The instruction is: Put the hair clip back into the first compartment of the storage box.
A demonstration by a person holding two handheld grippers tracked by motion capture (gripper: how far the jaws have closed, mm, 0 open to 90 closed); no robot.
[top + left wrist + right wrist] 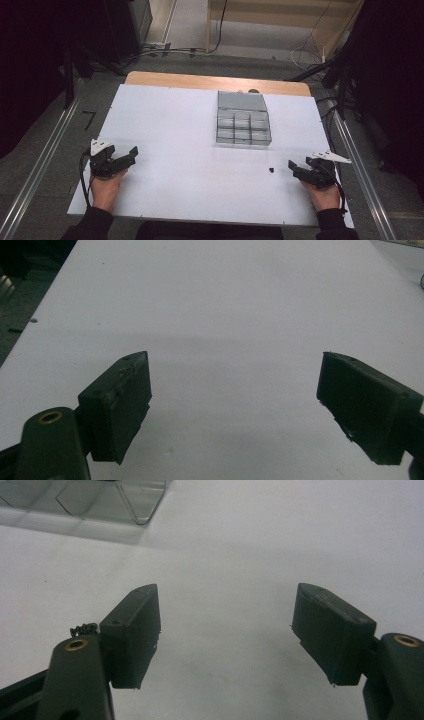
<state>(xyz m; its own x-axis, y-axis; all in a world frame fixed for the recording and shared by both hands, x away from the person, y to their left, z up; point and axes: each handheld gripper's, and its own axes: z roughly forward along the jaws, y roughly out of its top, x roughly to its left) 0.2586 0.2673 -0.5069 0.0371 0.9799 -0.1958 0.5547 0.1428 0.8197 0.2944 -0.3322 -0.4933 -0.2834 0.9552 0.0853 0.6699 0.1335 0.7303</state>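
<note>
A clear plastic box point(243, 126) with several compartments and its lid raised stands at the middle back of the white table point(175, 150). One corner of the box point(100, 500) appears at the top left of the right gripper view. A small black part point(271, 170) lies on the table just left of my right gripper point(293, 168); the same ridged black part point(84, 628) lies beside the left-hand jaw, outside the gap. My right gripper point(227, 590) is open and holds nothing. My left gripper point(131, 155) rests at the front left, and this gripper point(235, 360) is open over bare table.
The table's wooden back edge point(215, 81) lies behind the box. Metal rails point(45, 155) run along both sides on the floor, with cables point(330, 107) at the back right. Both hands rest near the front edge.
</note>
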